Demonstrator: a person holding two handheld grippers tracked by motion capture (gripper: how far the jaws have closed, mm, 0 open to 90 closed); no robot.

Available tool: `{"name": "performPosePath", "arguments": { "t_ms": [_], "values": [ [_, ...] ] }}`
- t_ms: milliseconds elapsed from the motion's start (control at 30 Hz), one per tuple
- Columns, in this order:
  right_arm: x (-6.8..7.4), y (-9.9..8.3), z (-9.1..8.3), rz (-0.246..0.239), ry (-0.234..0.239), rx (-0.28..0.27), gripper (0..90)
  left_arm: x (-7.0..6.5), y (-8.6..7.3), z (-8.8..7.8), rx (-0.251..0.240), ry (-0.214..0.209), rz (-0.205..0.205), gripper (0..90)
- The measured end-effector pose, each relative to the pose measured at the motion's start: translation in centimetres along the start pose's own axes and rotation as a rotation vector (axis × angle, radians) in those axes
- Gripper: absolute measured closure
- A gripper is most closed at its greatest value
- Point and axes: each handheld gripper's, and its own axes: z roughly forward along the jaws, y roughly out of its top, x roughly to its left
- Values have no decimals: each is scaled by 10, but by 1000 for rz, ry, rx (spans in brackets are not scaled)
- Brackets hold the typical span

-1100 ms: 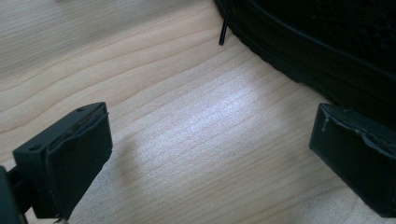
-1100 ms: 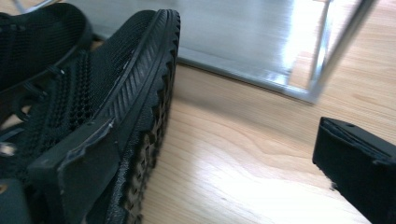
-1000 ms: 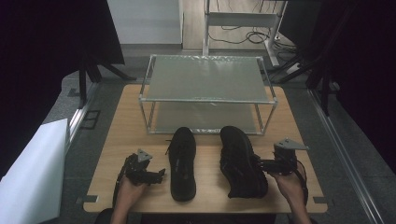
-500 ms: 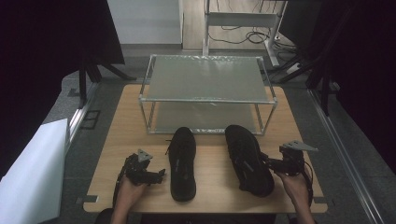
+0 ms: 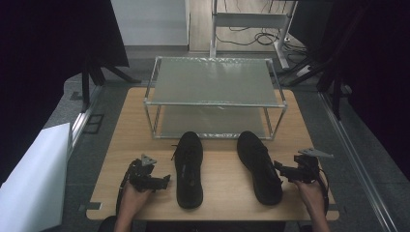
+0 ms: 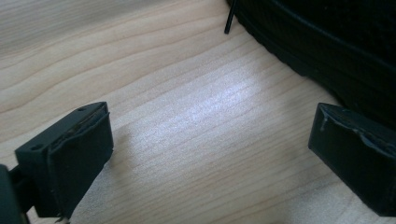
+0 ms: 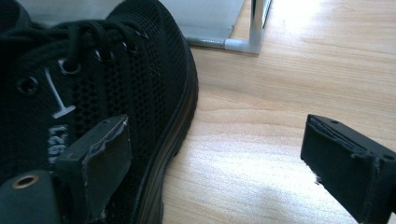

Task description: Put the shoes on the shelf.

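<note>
- Right tool (image 5: 285, 170) view catches white print on the right shoe (image 5: 259, 166); from the high view it's just black.
- That shoe lies on the tabletop (image 5: 220, 186), beside its tool's left jaw.
- Both tools gape, jaws just widened; left tool (image 5: 164, 180) is near the left shoe (image 5: 188, 169).

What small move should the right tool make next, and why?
Probably slide the right tool toward the right shoe and close. Its jaws have just been opening, stand wide with nothing between them, and one jaw is already beside the shoe's side, in front of the two-tier rack.
</note>
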Motion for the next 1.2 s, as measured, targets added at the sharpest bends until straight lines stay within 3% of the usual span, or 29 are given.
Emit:
{"name": "performPosePath", "arguments": {
  "t_ms": [300, 433, 567, 800, 1000, 1200],
  "values": [
    [3, 4, -10, 14, 59, -36, 81, -5, 4, -7, -41, -12, -16, 32],
    [5, 7, -14, 20, 86, -38, 81, -7, 6, -10, -43, -41, -30, 59],
    [9, 7, -15, 17, 129, -24, 81, -11, 10, -14, -51, -55, -31, 74],
    [17, 8, -13, -9, 172, 9, 81, -24, 27, -28, -126, -83, -26, 74],
    [27, 10, -11, -40, 202, 33, 94, -38, 48, -32, -135, -126, -11, 74],
    [30, 13, -6, -68, 215, 66, 137, -56, 56, -25, -94, -147, 19, 73]
  ]
}}
